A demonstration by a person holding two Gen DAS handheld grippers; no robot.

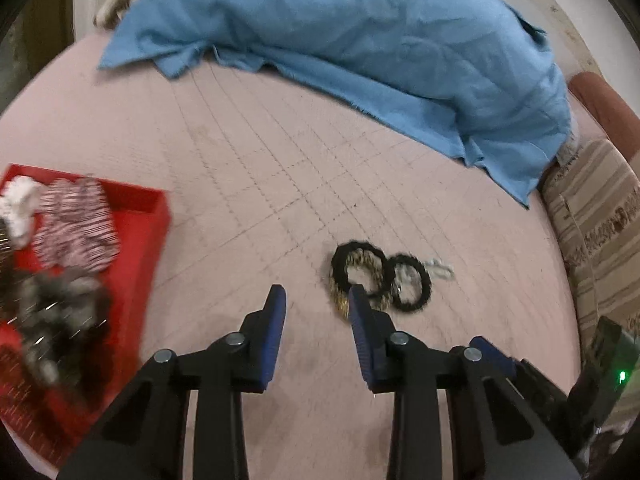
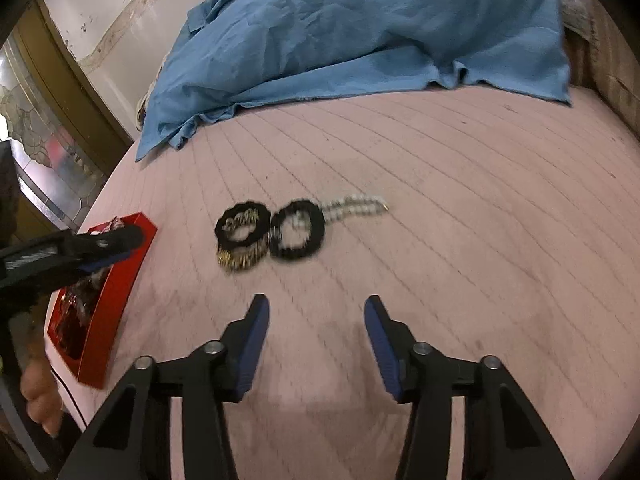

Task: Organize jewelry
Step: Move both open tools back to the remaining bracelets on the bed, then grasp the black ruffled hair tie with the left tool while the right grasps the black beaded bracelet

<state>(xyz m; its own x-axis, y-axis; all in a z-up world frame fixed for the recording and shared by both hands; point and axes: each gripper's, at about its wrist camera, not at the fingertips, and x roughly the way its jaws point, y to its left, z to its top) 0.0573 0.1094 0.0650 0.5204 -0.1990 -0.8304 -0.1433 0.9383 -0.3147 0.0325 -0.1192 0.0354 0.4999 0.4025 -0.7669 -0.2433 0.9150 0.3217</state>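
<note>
Two black bangles [image 2: 271,230] lie touching side by side mid-bed on pink quilted bedspread [image 2: 440,220]; gold bangle [image 2: 240,262] under the left one, pearl strand [image 2: 356,204] trailing from the right. Red tray [image 1: 154,216] at bed's left, filled with jewelry. Left tongs [image 1: 316,300] open, empty, right tip just beside gold bangle. Right tongs [image 2: 316,308] open, empty, near the rings. Blue cloth [image 1: 360,40] behind.

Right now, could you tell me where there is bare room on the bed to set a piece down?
Free: the pink sheet between the blue cloth and the black rings, and right of them. Crowded: the red tray, already heaped.
</note>
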